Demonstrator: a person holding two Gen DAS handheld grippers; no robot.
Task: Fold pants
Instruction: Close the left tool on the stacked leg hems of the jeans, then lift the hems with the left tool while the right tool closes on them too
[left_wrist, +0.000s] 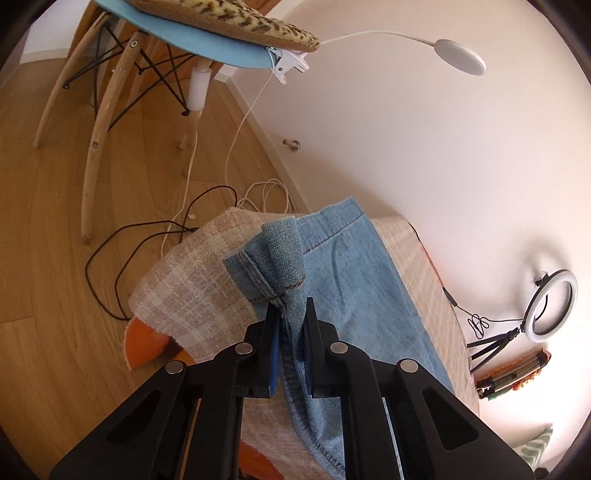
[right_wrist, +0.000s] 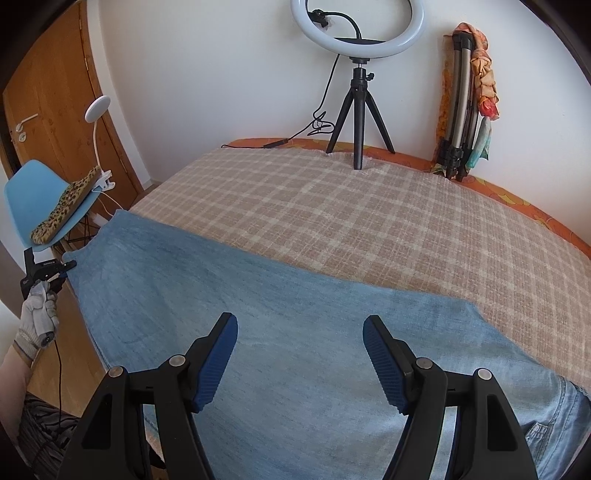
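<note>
Bed (right_wrist: 546, 218): orange patterned cover showing at far edge and corner. Beige-and-cream plaid blanket (right_wrist: 332, 221) spread over top, hanging over corner beside wooden floor (left_wrist: 55, 258). Blue denim pants (right_wrist: 258, 314) flat on blanket along near side, one end bunched at bed's corner. Ring light on black tripod (right_wrist: 356, 110) standing on blanket by wall, its black cable (right_wrist: 273, 143) trailing along far edge. Folded tripod (right_wrist: 458, 110) leaning on wall at bed's far edge.
</note>
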